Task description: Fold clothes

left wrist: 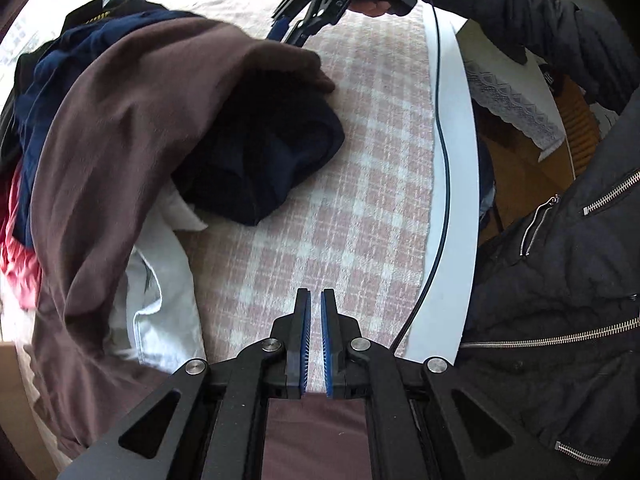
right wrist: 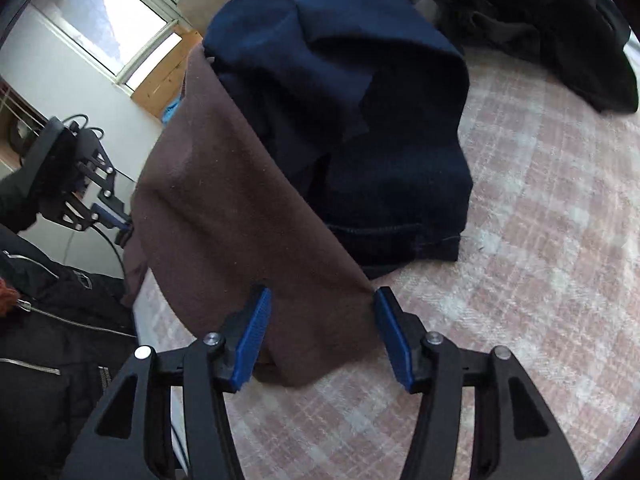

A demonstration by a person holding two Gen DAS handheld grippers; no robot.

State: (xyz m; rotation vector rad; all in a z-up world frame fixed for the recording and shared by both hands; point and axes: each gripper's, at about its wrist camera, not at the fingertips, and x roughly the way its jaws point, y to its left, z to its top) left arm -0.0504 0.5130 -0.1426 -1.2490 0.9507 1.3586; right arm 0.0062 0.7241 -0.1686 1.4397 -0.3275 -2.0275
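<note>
A brown garment [left wrist: 112, 152] hangs stretched over a heap of clothes; it also shows in the right wrist view [right wrist: 224, 200]. My left gripper [left wrist: 315, 300] has its jaws nearly closed with a small gap; in the right wrist view [right wrist: 120, 224] it pinches the brown garment's edge. My right gripper [right wrist: 322, 300] is open, its blue pads [right wrist: 252, 336] either side of the garment's lower corner, which lies between them. It shows at the top of the left wrist view [left wrist: 292, 20], beside the brown cloth.
A dark navy garment [right wrist: 360, 100] lies heaped on the pink checked cloth [right wrist: 540, 240] of the table. A black garment [right wrist: 560, 20] lies behind it. White [left wrist: 160, 280] and red [left wrist: 16, 248] clothes lie under the brown one. A black cable [left wrist: 442, 160] runs along the table's white edge.
</note>
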